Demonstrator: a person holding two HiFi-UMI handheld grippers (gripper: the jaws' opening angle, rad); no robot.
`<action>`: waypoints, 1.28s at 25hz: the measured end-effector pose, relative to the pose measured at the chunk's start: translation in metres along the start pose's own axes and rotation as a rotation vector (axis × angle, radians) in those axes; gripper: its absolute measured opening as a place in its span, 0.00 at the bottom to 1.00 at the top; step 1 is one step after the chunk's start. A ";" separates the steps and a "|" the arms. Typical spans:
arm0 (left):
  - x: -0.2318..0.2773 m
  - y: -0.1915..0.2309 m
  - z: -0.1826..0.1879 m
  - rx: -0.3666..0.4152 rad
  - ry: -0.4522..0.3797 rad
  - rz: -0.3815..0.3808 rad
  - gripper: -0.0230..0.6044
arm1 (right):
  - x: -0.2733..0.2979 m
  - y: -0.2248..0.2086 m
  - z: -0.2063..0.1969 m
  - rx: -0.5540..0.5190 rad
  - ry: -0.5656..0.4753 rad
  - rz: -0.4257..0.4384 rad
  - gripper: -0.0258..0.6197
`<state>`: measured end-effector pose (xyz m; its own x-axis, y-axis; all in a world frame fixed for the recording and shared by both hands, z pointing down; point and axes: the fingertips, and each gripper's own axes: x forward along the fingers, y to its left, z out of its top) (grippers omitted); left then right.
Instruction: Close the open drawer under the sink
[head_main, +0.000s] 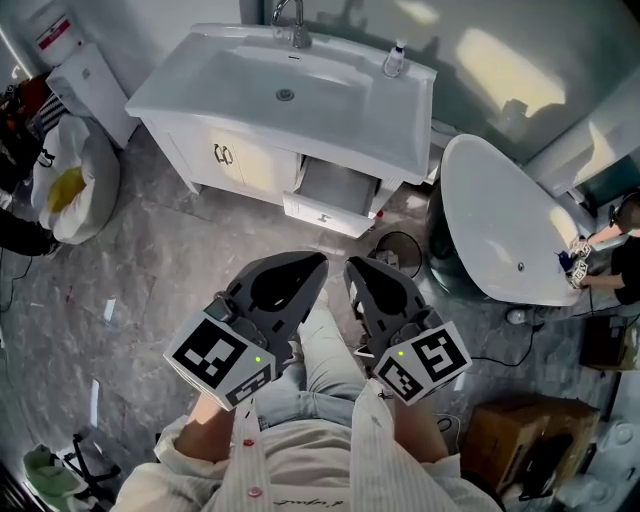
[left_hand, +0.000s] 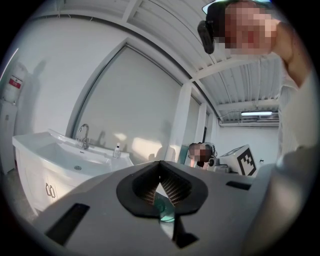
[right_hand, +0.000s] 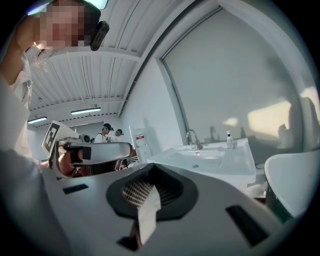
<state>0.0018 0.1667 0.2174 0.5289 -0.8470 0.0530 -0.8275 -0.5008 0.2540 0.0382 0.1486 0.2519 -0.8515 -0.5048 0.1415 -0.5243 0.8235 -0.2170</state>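
Note:
A white sink cabinet (head_main: 250, 160) stands against the far wall, with a basin (head_main: 285, 85) and a faucet (head_main: 290, 22) on top. Below the basin's right side a white drawer (head_main: 328, 212) is pulled out, and its grey inside (head_main: 338, 184) shows. My left gripper (head_main: 308, 264) and right gripper (head_main: 360, 270) are held side by side near my body, well short of the drawer. Both are shut with nothing in them. The left gripper (left_hand: 161, 184) has the basin (left_hand: 70, 162) to its left. The right gripper (right_hand: 146, 194) has the basin (right_hand: 205, 159) ahead on its right.
A large white oval tub (head_main: 500, 225) stands at the right, with a black cable (head_main: 400, 250) on the grey floor beside it. A bag (head_main: 65, 185) lies at the left and a cardboard box (head_main: 520, 440) at the lower right. A small bottle (head_main: 395, 60) stands on the basin's corner.

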 end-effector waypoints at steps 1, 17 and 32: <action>0.003 0.003 0.000 0.002 0.002 0.000 0.06 | 0.004 -0.004 -0.001 0.005 0.001 0.000 0.05; 0.112 0.111 0.034 0.010 0.018 -0.012 0.06 | 0.114 -0.108 0.035 0.005 0.021 -0.014 0.05; 0.183 0.166 0.055 0.000 0.057 -0.047 0.06 | 0.162 -0.176 0.049 0.048 0.069 -0.058 0.05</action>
<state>-0.0497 -0.0813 0.2158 0.5774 -0.8109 0.0955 -0.8012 -0.5401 0.2576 -0.0084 -0.0908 0.2653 -0.8180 -0.5309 0.2214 -0.5739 0.7790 -0.2525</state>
